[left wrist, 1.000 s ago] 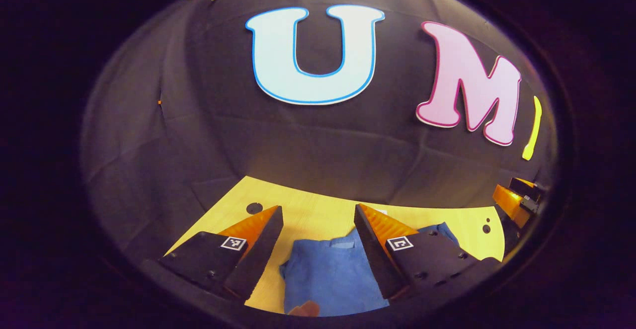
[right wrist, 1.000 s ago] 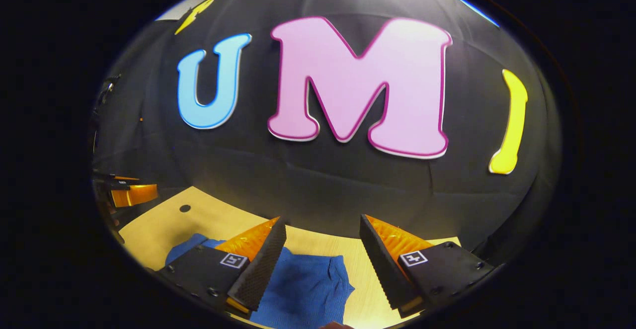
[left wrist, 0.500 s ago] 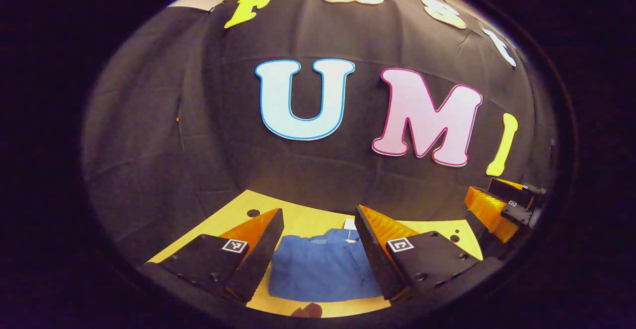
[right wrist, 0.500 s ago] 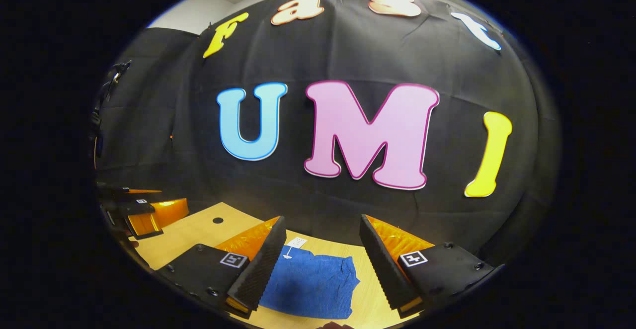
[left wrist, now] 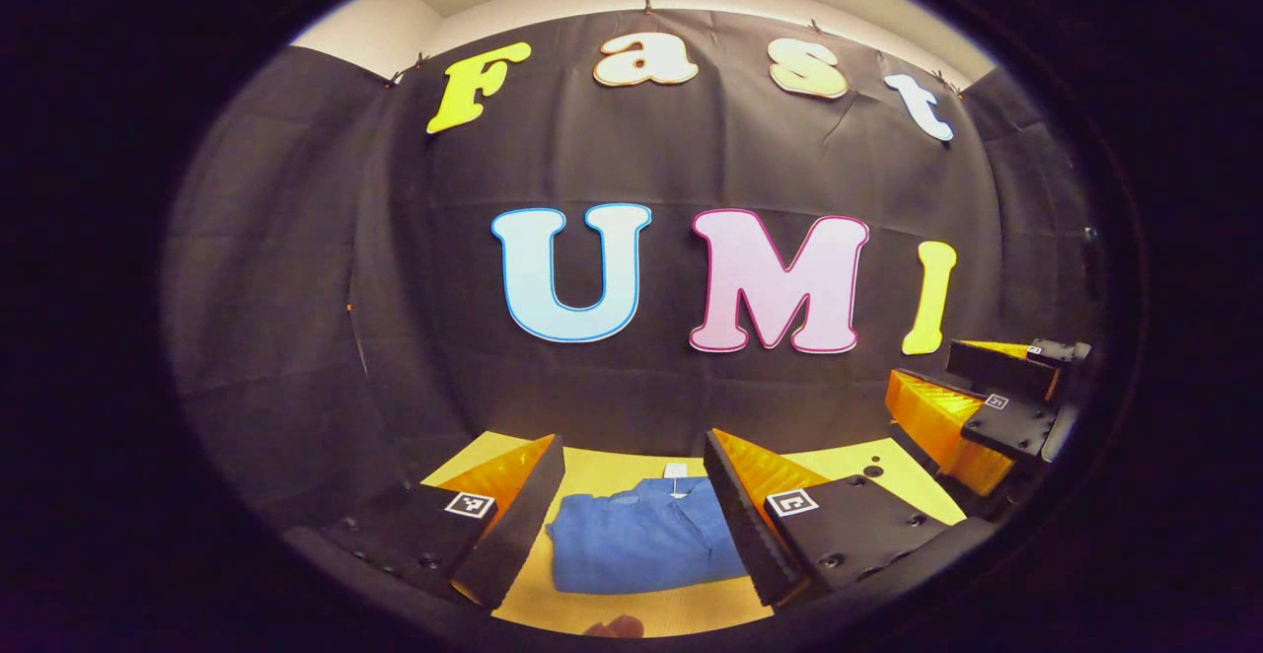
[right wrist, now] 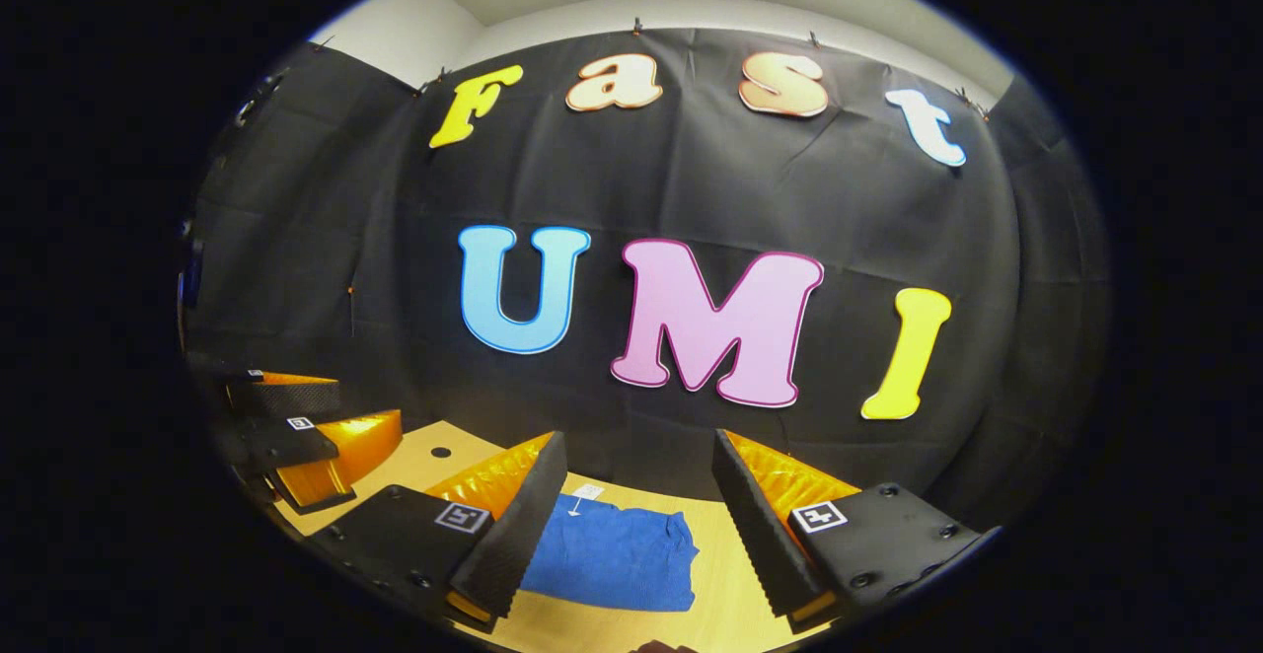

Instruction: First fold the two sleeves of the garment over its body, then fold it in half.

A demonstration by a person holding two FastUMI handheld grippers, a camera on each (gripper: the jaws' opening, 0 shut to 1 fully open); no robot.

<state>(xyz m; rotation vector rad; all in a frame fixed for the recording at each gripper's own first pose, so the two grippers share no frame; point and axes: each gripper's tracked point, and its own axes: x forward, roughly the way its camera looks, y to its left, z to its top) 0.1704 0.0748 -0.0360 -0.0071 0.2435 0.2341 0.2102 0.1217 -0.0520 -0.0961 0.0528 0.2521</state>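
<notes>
One folded blue garment (left wrist: pixel 641 546) on one worktop (left wrist: pixel 888 471) — one white tag (left wrist: pixel 675 471), two hand-held grippers — left hand-held gripper (left wrist: pixel 631 456), right hand-held gripper (right wrist: pixel 639 451).

From my remote seat both feeds look sharp at the centre but bend hard toward the fisheye edges, the booth is dim with warm light pooling on the table (left wrist: pixel 631 471), and I see no glare or motion blur.

No words or numbers could be read. The left gripper (left wrist: pixel 631 439) and right gripper (right wrist: pixel 639 436) carried square black-and-white coded markers (left wrist: pixel 469 504). The white tag (left wrist: pixel 675 471) on the blue garment (left wrist: pixel 641 535) was too small to read.
</notes>
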